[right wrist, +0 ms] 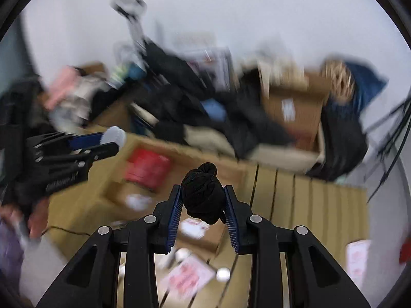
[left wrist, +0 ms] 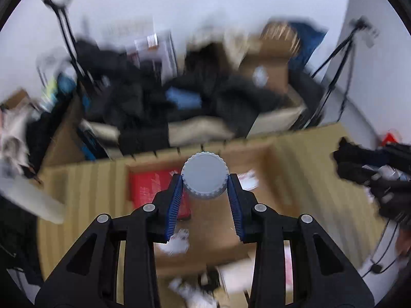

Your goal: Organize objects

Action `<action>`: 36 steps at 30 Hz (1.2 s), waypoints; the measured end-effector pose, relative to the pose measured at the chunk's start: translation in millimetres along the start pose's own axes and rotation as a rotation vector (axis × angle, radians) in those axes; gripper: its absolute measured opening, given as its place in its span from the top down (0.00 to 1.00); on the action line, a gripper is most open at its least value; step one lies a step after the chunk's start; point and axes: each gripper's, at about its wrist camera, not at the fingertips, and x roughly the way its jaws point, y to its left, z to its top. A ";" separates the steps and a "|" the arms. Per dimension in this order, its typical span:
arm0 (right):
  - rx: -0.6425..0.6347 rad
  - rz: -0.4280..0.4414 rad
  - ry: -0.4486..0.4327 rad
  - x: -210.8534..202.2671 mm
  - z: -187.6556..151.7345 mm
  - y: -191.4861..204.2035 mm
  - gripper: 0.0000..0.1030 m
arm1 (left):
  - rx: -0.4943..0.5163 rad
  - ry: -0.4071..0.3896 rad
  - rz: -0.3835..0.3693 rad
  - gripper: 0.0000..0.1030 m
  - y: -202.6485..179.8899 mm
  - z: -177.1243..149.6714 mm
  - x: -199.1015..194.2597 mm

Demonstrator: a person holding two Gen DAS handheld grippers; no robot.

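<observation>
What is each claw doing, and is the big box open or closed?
Left claw: shut on the grey ribbed cap, held above the box.
Right claw: shut on a black fabric bundle.
Cardboard box: open, flaps spread out.
Red packet: lying inside the box.

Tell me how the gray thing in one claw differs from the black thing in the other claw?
The gray ribbed cap in the left claw is pale, round and rigid, with a flat top and ridged edge. The black fabric bundle in the right claw is dark, lumpy and looks soft, with a knot at its top. Both are pinched between blue pads above the open cardboard box.
</observation>
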 end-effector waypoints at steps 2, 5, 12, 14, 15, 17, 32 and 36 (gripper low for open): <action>0.045 -0.026 0.096 82.0 -2.8 -5.5 0.66 | -0.028 0.060 -0.029 0.69 3.6 3.6 55.3; 0.109 -0.056 0.174 159.8 -7.7 -14.4 0.66 | -0.045 0.108 0.008 0.69 7.3 4.5 101.7; 0.068 -0.142 0.189 216.7 -6.3 -16.2 0.27 | 0.039 0.116 0.128 0.41 13.0 -15.9 148.5; 0.030 -0.150 0.147 217.8 -11.3 -12.2 0.20 | 0.038 0.101 0.147 0.40 16.2 -18.3 145.4; 0.024 -0.148 0.155 218.1 -11.9 -11.3 0.20 | 0.027 0.094 0.145 0.40 16.5 -17.9 141.5; 0.019 -0.154 0.123 212.7 -9.8 -9.5 0.20 | -0.002 0.088 0.139 0.40 17.8 -20.0 136.5; 0.007 -0.078 -0.053 -21.8 4.9 17.9 0.19 | 0.055 -0.041 0.202 0.21 13.4 -30.8 -111.2; -0.094 -0.101 -0.056 -105.6 -22.3 41.3 0.19 | 0.047 -0.114 0.223 0.13 18.4 -58.3 -205.0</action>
